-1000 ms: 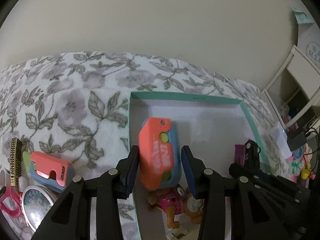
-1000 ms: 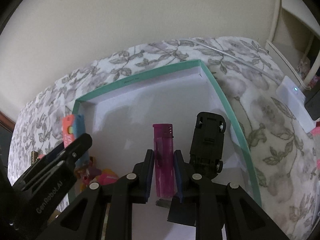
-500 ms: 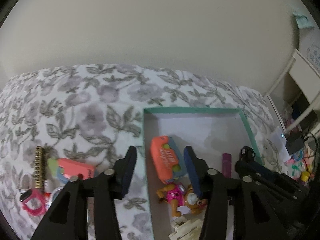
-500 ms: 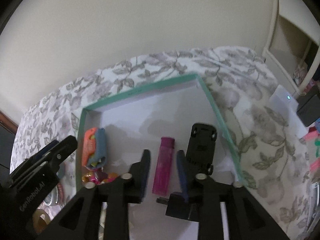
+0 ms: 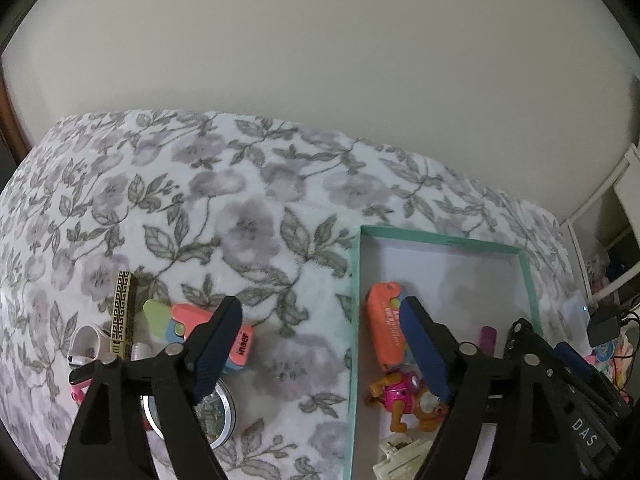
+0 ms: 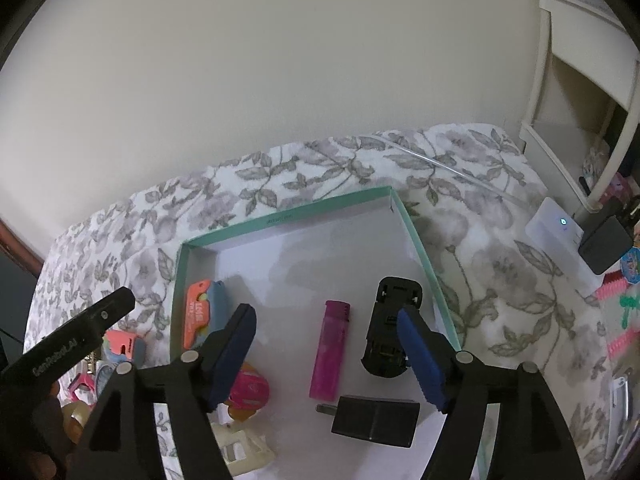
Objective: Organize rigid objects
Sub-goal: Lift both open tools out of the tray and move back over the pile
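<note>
Both claws hang wide and opening, empty: the left claw (image 5: 320,344) above the orange toy (image 5: 386,330), the right claw (image 6: 326,350) above the pink lighter (image 6: 330,354), both lying in the teal-rimmed box (image 6: 288,218).

A plain cream wall (image 6: 280,80) fills the upper half of both views, evenly and softly lit. Below it spreads a bed under a white blanket (image 5: 200,208) printed with grey flowers and leaves (slightly fuzzy). At 2 o'clock in the right view stands a cream shelf unit (image 6: 576,92), open-fronted.
</note>
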{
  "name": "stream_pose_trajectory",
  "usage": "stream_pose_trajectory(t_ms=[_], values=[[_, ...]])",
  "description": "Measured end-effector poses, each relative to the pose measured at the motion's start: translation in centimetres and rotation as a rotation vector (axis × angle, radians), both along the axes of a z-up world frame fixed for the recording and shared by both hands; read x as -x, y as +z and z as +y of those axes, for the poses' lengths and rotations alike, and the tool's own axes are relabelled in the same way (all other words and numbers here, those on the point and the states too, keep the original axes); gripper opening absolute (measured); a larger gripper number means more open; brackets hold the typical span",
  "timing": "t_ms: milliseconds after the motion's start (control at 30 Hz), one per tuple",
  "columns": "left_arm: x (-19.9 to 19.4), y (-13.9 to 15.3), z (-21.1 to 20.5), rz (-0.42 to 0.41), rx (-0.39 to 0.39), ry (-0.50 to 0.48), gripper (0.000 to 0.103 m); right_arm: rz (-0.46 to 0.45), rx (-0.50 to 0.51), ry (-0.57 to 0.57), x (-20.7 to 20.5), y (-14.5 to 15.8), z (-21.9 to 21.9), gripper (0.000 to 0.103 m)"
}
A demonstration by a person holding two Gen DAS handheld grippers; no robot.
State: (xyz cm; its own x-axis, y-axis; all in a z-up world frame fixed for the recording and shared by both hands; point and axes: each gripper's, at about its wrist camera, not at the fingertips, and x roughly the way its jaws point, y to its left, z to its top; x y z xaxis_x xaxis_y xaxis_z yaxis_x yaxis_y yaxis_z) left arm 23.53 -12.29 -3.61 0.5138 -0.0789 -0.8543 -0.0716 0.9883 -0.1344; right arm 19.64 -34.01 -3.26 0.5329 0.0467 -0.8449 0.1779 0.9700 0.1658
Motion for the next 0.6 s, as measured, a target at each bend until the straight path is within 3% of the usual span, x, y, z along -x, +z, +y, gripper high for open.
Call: stream_pose_trajectory(t_ms=[67,367,600], values=[[0.0,-0.11,0.1,0.005,0.003,0.002,0.093,0.004,0.006,0.008,-0.08,-0.11,0.15,0.081],[0.01,0.01,0.07,-0.019,-0.018,0.01,0.099,-0.013,0.009,0.013,-0.13,0.1,0.16,0.101],[0.04,0.13,0.3,-0.037,0.004,0.018,0.099,-0.005,-0.014,0.021,-0.26,-0.29,0.27,0.103]])
